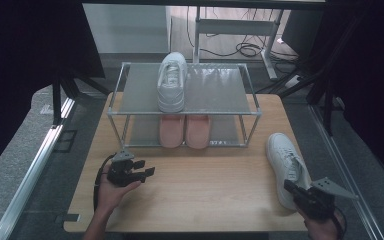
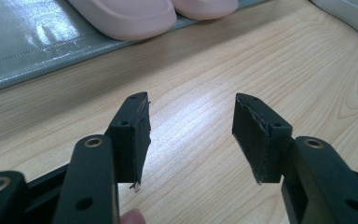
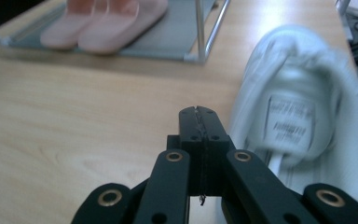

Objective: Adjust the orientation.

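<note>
One white sneaker (image 1: 172, 82) lies on the top shelf of a metal-framed rack (image 1: 130, 90). A second white sneaker (image 1: 286, 160) lies on the wooden table at the right, toe pointing away. My right gripper (image 1: 292, 189) is by its heel, jaws shut with nothing between them. In the right gripper view the shut jaws (image 3: 198, 109) sit just left of the blurred sneaker (image 3: 303, 116). My left gripper (image 1: 147, 170) rests at the front left of the table. Its jaws (image 2: 191, 100) stand open over bare wood.
A pair of pink slippers (image 1: 185, 131) sits on the rack's lower shelf (image 2: 28, 42), toes toward me. The rack's thin front post (image 3: 200, 28) stands between the slippers (image 3: 107, 18) and the sneaker. The table edge runs close behind both hands.
</note>
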The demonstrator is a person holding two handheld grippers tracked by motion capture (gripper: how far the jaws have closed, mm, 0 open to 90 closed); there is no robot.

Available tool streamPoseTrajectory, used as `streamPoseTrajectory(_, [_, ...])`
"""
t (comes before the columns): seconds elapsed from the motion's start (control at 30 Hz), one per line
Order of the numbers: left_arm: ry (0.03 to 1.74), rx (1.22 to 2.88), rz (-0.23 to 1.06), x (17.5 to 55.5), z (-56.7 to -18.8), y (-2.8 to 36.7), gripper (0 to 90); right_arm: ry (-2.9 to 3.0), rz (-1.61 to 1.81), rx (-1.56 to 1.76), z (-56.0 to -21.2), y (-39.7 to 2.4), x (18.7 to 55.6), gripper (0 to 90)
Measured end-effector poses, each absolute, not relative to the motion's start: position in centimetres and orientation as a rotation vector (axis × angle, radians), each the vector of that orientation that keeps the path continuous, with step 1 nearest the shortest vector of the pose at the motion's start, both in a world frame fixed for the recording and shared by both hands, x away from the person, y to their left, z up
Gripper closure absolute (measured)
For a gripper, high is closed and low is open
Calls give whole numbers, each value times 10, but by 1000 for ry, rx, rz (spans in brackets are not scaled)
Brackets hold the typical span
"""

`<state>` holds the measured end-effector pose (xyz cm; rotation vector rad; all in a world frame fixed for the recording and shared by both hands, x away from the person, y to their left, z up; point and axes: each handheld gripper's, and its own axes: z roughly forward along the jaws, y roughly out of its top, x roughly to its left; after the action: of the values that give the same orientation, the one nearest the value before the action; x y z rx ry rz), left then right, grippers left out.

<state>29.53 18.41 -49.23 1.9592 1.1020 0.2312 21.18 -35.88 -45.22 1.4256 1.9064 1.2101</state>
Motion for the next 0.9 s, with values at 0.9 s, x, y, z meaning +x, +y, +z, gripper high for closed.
streamPoseTrajectory(0.9, [1101,1969,223,297,-495,182,470,1834,1190,1561,-459,-436,348,900])
